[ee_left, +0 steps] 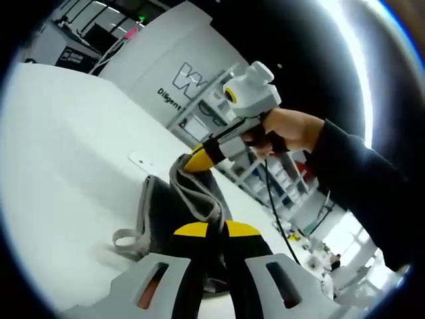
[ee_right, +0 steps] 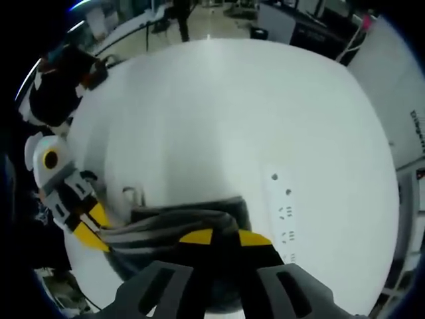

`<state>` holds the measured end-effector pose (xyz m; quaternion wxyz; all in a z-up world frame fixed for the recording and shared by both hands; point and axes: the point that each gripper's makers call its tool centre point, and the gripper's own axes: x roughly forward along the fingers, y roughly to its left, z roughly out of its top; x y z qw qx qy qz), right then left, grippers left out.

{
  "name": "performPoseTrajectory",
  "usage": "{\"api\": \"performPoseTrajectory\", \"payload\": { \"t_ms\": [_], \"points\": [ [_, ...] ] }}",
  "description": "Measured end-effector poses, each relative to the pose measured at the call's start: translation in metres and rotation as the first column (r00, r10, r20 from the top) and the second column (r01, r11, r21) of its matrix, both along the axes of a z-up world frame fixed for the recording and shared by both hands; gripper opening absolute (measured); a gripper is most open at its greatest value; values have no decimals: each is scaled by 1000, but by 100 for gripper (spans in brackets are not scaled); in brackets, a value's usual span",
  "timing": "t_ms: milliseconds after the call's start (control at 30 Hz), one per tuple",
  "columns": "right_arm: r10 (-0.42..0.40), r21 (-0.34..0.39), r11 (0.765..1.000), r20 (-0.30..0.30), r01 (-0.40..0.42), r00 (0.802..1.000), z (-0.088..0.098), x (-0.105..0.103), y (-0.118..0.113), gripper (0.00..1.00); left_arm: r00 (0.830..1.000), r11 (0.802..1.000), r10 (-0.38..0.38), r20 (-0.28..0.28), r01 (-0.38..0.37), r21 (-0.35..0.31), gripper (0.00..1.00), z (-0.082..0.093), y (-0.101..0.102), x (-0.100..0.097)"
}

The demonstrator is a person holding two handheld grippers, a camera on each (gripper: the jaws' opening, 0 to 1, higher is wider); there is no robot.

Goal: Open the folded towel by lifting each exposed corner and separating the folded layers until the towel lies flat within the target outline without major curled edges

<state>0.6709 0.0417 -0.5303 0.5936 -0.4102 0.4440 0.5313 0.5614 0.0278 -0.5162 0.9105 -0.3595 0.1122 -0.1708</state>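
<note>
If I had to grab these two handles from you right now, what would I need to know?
Left tool: shut on a fold of the dark grey towel with pale grey trim.
Right tool: shut on another part of the same towel, seen pinching a raised corner in the left gripper view.
The towel is bunched and partly lifted off the white round table, its layers hanging between the two tools.
Done: both grips taken, layers starting to separate.
Left: pull the layers apart, lay the towel flat, smooth any curled edges. I cannot make out a target outline on the table.
</note>
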Motion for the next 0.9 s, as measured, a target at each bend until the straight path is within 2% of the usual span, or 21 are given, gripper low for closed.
{"api": "performPoseTrajectory", "payload": {
  "t_ms": [900],
  "points": [
    [-25,31,999,39,24,999,12,-9,-6,3,999,1000,-20,41,19,21,4,14,-10,-1]
  ]
}}
